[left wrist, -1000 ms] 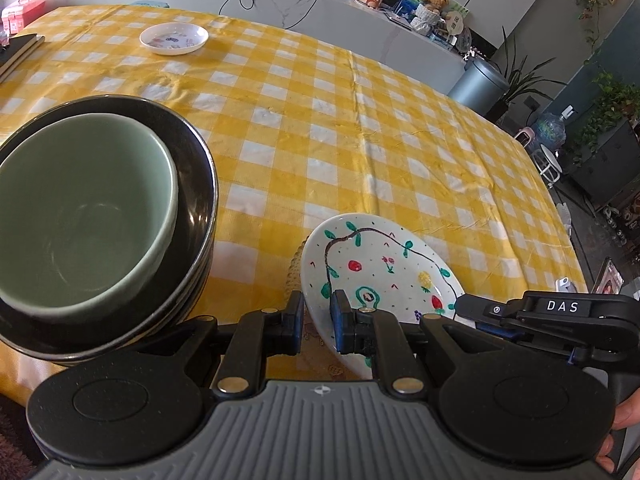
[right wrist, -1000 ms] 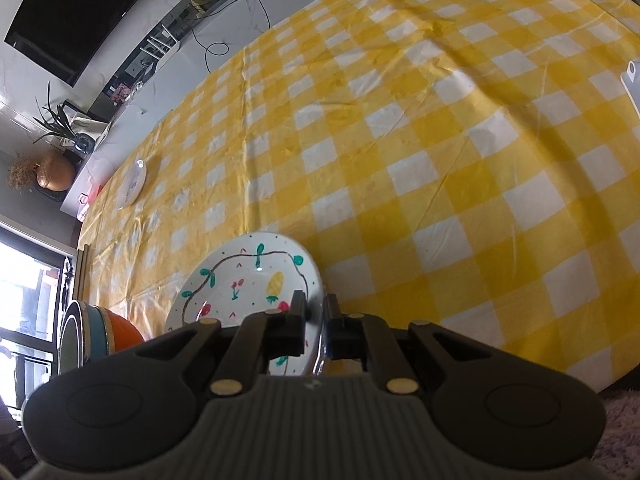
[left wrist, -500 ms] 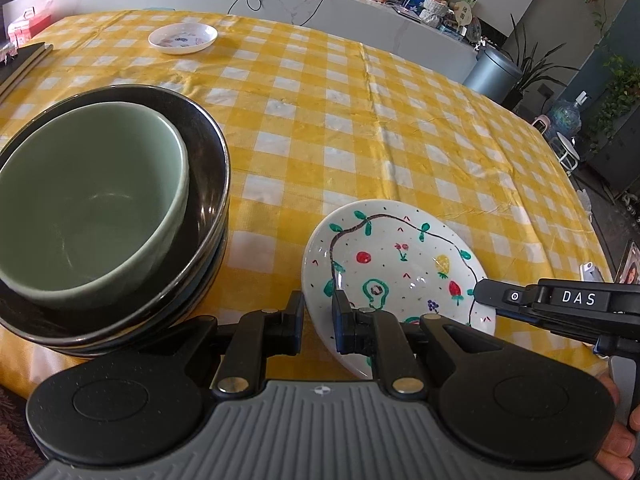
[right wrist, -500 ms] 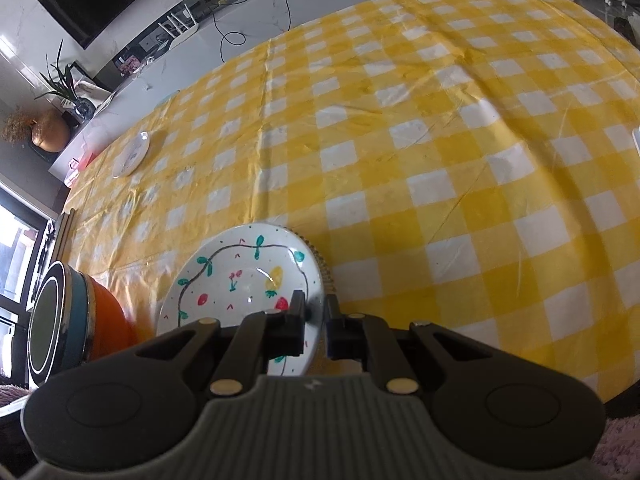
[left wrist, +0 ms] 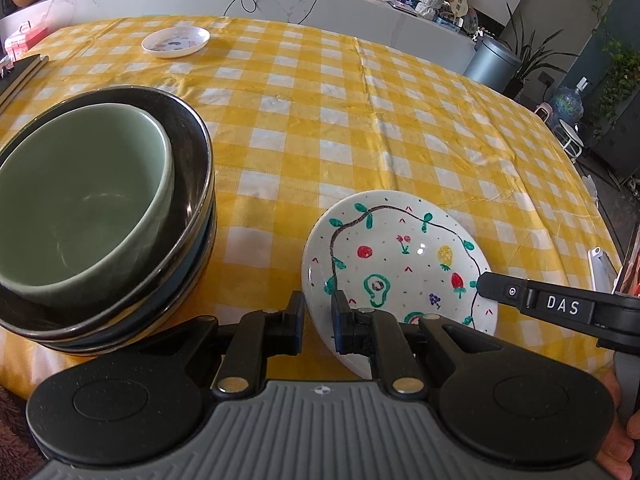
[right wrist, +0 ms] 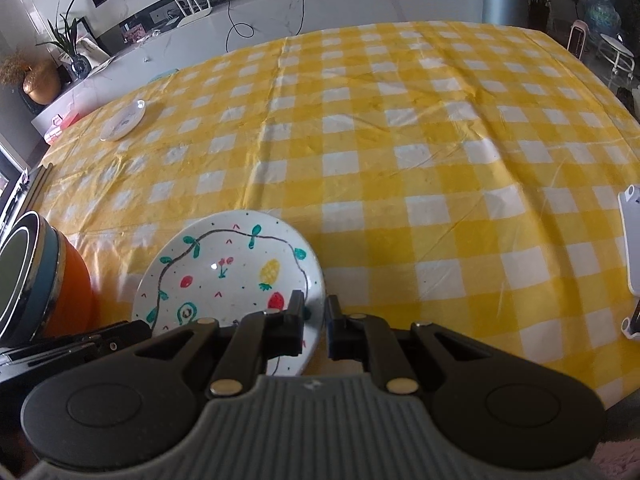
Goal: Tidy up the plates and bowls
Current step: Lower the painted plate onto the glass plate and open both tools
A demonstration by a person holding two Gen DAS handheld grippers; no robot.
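Currently both the left gripper and right gripper pinch the fruit-painted plate rim; keep it level toward the bowl stack

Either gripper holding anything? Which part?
Both hold the painted plate by its near rim: left gripper at the near-left edge, right gripper at the near-right edge.

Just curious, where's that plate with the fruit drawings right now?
The fruit plate sits at the table's near edge, right of the stacked bowls, its rim pinched by both grippers.
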